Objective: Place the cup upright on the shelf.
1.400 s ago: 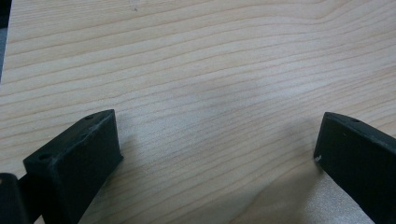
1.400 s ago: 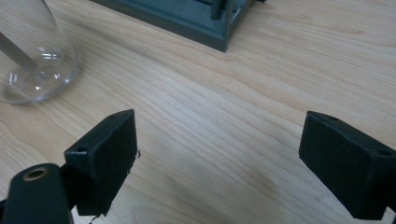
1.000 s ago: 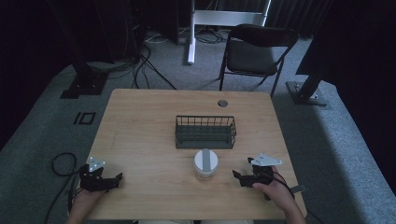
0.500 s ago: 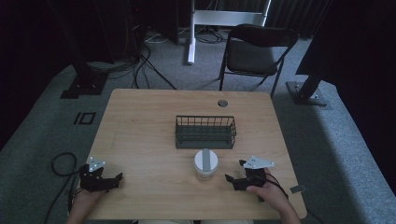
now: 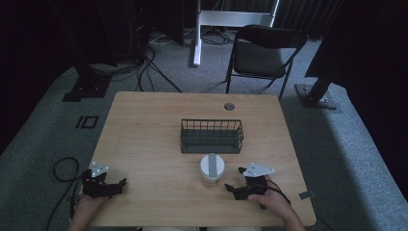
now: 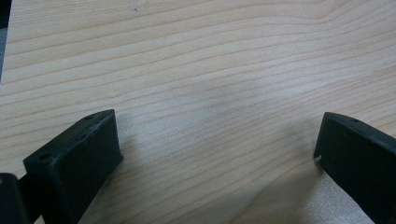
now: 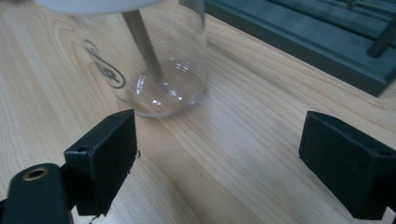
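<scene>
Since the earlier pictures the right gripper (image 5: 235,186) has crept left along the near edge of the table (image 5: 144,134), closing on the jar (image 5: 212,169); a second ago it lay farther right, with more bare wood between it and the glass. The left gripper (image 5: 115,185) has kept its place at the near left corner, and the jar and the basket (image 5: 211,136) stand where they stood.

The jar is a clear glass one with a white lid crossed by a grey stripe. It stands upright near the middle of the table, just on the near side of the dark wire basket and close to it. The right gripper lies low on the wood just to the right of the jar and a little nearer, its jaws pointing left toward it. In the right gripper view the jar (image 7: 154,60) sits ahead and to the left of the gap between the jaws, not yet between them, with the basket's base (image 7: 299,42) running across the far right. The right gripper (image 7: 215,163) is spread wide and holds nothing.

The left gripper (image 6: 215,154) is also spread wide, with bare wood grain between its jaws, well apart from the jar.
</scene>
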Tool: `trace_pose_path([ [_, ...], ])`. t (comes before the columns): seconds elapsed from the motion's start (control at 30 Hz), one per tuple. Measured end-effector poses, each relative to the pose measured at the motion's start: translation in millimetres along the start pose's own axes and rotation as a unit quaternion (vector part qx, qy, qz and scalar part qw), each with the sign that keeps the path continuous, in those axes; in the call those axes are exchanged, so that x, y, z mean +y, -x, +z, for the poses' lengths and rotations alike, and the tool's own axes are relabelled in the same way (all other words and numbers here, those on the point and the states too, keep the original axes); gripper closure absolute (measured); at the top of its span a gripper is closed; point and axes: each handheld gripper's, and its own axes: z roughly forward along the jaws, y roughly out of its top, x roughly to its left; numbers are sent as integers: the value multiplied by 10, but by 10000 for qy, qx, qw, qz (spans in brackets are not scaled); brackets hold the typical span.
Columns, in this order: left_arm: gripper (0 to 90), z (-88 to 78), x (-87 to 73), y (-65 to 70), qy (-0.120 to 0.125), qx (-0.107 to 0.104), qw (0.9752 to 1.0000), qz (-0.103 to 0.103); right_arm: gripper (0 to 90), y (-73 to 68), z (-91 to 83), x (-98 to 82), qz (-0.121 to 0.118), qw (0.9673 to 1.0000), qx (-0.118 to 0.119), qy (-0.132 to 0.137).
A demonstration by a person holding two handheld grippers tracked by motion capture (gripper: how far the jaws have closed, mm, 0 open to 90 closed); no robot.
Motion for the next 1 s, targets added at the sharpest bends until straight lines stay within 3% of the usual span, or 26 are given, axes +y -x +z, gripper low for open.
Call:
trace_pose_path([
  [0.37, 6, 0, 0, 0, 3, 1, 10000, -1, 110, -117, 91, 43, -5, 9994, 273, 189],
  [1.0, 5, 0, 0, 0, 2, 1, 10000, 0, 111, -265, 232, 139, -129, 9977, 469, 468],
])
